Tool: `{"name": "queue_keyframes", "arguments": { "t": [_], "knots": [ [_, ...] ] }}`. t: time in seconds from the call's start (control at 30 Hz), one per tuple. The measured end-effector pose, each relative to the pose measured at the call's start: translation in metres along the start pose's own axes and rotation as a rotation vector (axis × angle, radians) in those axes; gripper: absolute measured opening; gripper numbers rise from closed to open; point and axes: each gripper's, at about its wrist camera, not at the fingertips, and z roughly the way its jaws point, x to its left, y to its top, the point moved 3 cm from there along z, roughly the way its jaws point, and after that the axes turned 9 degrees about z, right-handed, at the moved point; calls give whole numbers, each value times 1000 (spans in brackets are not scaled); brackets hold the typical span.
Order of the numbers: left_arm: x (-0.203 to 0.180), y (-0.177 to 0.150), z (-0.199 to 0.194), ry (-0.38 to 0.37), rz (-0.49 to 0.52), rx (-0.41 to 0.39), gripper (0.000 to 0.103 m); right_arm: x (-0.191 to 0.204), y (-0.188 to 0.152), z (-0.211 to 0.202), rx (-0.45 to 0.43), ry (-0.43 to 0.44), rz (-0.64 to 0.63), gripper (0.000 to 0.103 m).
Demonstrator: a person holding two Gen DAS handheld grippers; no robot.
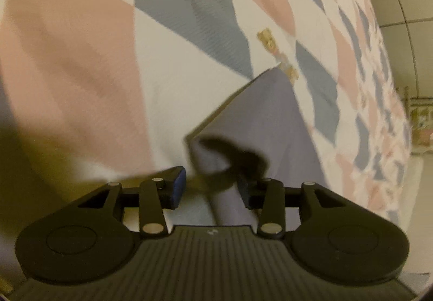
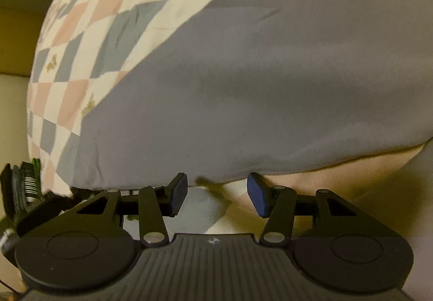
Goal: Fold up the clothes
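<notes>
A plain grey-lavender garment [image 2: 270,84] lies spread on a bed cover [image 2: 89,30] checked in pink, blue-grey and white. My right gripper [image 2: 217,192] stands open just short of the garment's near hem, with nothing between its blue pads [image 2: 257,192]. In the left wrist view a folded corner of the same garment [image 1: 270,117] runs toward me and passes between the fingers of my left gripper [image 1: 212,188]. Its jaws are wide apart and not pressed on the cloth. A blurred dark patch [image 1: 238,154] lies on the fold just ahead of the right finger.
The bed cover [image 1: 81,71] fills most of the left wrist view, with small bear prints [image 1: 268,38]. A tiled wall [image 1: 406,3] and some furniture [image 1: 422,122] sit beyond its right edge. A dark object with green parts [image 2: 24,187] is at the right wrist view's lower left.
</notes>
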Motion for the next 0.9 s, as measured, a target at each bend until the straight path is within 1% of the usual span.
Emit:
{"name": "queue_keyframes", "arguments": {
  "t": [0.03,0.07,0.1,0.13,0.17,0.2,0.27,0.3,0.33,0.37,0.4,0.43,0.47,0.5,0.53,0.57,0.6,0.63,0.67,0.73,0.77,0.8,0.83,0.9],
  "knots": [
    [-1,3,3,4,8,5,36,-1,0,1,-1,-9,5,51],
    [-3,6,7,14,26,9,32,-2,0,1,-1,-14,12,51],
    [-7,9,9,33,64,9,5,-3,0,1,0,-18,19,51],
    [-16,14,8,69,139,-6,2,-3,1,1,0,-23,26,51],
    [-28,19,4,105,225,-32,1,-2,2,1,-1,-32,26,51],
    [-43,23,-4,148,341,-80,1,-1,3,0,-2,-41,25,51],
    [-89,28,-35,255,682,-259,1,3,5,-1,-5,-58,19,51],
    [-112,24,-56,301,877,-372,1,4,5,-2,-9,-64,20,51],
    [-130,20,-73,343,1052,-470,1,5,6,-3,-21,-64,30,52],
    [-139,13,-87,378,1196,-541,3,4,7,-5,-27,-57,42,53],
    [-141,8,-94,419,1301,-577,6,4,8,-6,-34,-50,54,56],
    [-131,8,-91,468,1342,-556,8,4,8,-8,-40,-41,68,59],
    [-121,8,-88,518,1383,-535,14,5,9,-9,-43,-39,77,59],
    [-111,8,-85,568,1423,-513,18,6,9,-10,-41,-37,82,59],
    [-100,8,-82,618,1463,-490,18,7,8,-10,-40,-35,85,59],
    [-87,12,-75,664,1467,-444,18,8,7,-11,-40,-33,84,60],
    [-67,21,-64,701,1393,-353,18,9,6,-12,-40,-31,84,61],
    [-45,32,-52,734,1289,-250,18,9,4,-13,-39,-32,88,63],
    [-28,42,-45,729,1169,-172,18,8,2,-14,-36,-36,95,65],
    [-6,58,-46,603,887,-94,17,6,-3,-15,-27,-46,103,66],
    [2,65,-47,522,747,-71,22,5,-6,-15,-21,-51,106,67],
    [8,72,-50,416,605,-72,29,4,-9,-15,-15,-56,108,69],
    [13,78,-51,327,484,-76,32,3,-12,-15,-9,-63,113,70],
    [18,91,-45,209,309,-96,33,4,-18,-15,4,-72,118,70]
  ]
}}
